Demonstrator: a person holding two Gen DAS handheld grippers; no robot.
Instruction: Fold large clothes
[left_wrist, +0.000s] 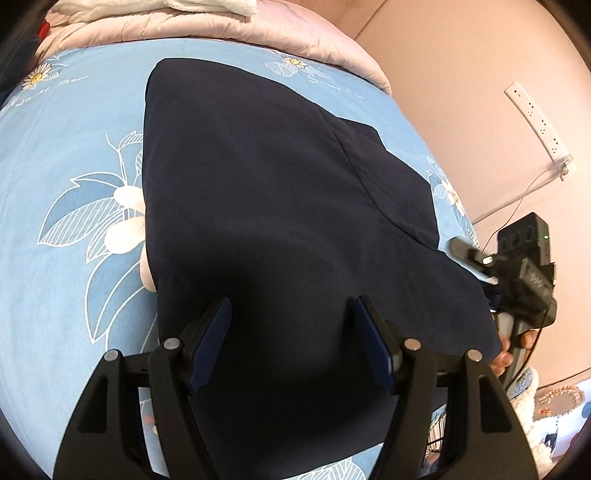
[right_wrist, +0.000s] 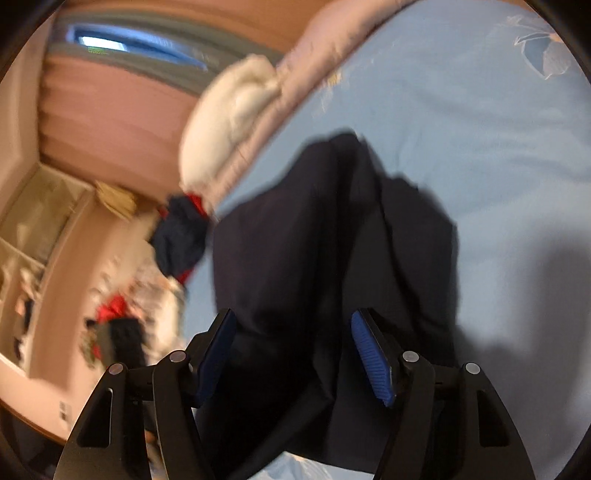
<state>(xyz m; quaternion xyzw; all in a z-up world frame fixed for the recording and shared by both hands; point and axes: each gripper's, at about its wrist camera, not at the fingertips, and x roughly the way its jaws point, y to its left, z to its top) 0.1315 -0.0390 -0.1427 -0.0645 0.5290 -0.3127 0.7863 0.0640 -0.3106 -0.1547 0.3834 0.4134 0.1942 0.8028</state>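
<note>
A large dark navy garment (left_wrist: 258, 184) lies folded and flat on a light blue flowered bedsheet (left_wrist: 74, 147). My left gripper (left_wrist: 291, 343) hovers over the garment's near end, open, with nothing pressed between its blue pads. At the garment's right edge a hand holds my right gripper (left_wrist: 472, 258). In the blurred right wrist view the right gripper (right_wrist: 293, 354) is open. The navy garment (right_wrist: 332, 240) passes under and between its fingers, and the pads stand clear of the cloth. The sheet (right_wrist: 498, 147) spreads to the right.
A pink quilt (left_wrist: 221, 26) with a white bundle (left_wrist: 210, 5) on it lies at the bed's far end. A power strip (left_wrist: 539, 125) hangs on the pink wall to the right. Beside the bed are a navy-and-red cloth (right_wrist: 181, 236) and a heap of clothes (right_wrist: 118, 314).
</note>
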